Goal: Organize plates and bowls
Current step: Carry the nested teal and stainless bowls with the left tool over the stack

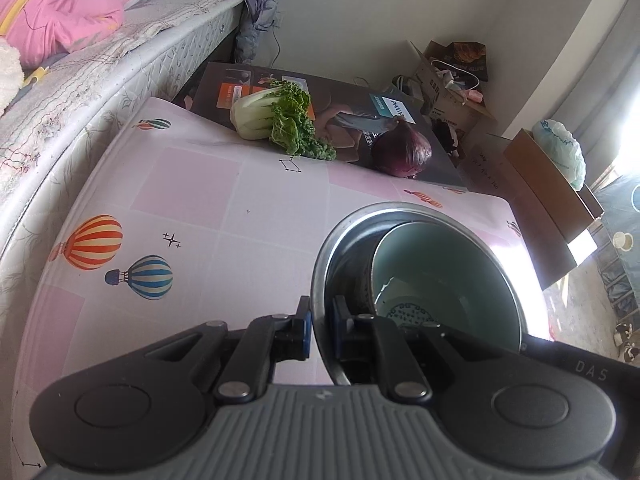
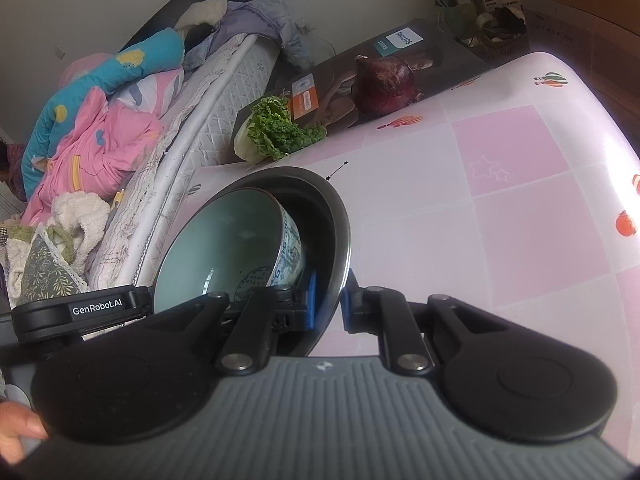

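A metal bowl [image 1: 320,272] holds a pale green ceramic bowl [image 1: 440,264] with blue pattern inside it. My left gripper [image 1: 322,324] is shut on the metal bowl's rim at its left side, one finger outside and one inside. In the right wrist view the metal bowl [image 2: 340,224] is tilted with the ceramic bowl [image 2: 224,240] inside, and my right gripper [image 2: 330,300] is shut on the metal bowl's rim at its right side. Both bowls sit over the pink balloon-print tablecloth [image 1: 200,200].
A bok choy [image 1: 276,118] and a red onion [image 1: 402,152] lie on a dark box [image 1: 352,100] at the table's far edge. A bed [image 1: 100,60] with bedding runs along the left. Cardboard boxes [image 1: 540,184] stand on the right.
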`<state>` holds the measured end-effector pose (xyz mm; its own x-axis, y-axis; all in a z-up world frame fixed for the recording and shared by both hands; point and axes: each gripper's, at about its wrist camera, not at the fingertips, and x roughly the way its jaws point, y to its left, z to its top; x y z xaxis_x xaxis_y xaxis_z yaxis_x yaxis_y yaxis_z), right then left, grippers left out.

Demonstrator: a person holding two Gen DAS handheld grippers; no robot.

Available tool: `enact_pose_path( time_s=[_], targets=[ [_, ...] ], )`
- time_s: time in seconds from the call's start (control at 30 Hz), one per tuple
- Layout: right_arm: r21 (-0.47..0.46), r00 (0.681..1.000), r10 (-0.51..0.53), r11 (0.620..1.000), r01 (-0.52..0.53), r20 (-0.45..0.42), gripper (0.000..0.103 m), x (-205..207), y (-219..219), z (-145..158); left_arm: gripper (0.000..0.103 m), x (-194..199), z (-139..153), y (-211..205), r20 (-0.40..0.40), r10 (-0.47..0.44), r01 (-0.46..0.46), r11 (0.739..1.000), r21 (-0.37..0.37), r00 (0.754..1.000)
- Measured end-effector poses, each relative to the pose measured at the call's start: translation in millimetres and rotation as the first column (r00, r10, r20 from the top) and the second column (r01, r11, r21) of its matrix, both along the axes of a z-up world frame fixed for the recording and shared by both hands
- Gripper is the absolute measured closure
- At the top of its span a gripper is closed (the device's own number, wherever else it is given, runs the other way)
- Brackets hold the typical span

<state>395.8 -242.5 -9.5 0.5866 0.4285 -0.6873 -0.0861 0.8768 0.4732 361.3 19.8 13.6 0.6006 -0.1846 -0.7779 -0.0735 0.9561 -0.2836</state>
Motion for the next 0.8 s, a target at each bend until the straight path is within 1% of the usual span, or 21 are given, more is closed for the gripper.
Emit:
enact_pose_path(
  time_s=[0.2,0.37,0.63,0.8],
  targets=[
    [0.022,1.000,-0.009,1.000,0.009,-0.007,0.091,-38.5,-3.4,14.8,0.093,-36.2,15.8,0.8,0.013,-0.008,0.008,1.000,-0.013,1.000],
    [0.013,1.000,-0.007,1.000,0.007,-0.015,0.091,-80.3,-1.0,18.9,0.094,-67.7,15.8,2.5,0.001,-0.015,0.015,1.000,-0.020,1.000],
    [0.018,0.999,-0.005,1.000,0.005,-0.045,0.091,-135.2,-1.8,5.2,0.093,-110.0,4.4,2.0,-0.017,-0.044,0.044,0.999,-0.013,0.999],
    [0.025,0.998,-0.001,1.000,0.002,-0.070,0.091,-155.7,-3.3,-10.3,0.093,-131.0,-8.7,0.2,-0.035,-0.056,0.056,0.998,0.001,0.998]
  ],
)
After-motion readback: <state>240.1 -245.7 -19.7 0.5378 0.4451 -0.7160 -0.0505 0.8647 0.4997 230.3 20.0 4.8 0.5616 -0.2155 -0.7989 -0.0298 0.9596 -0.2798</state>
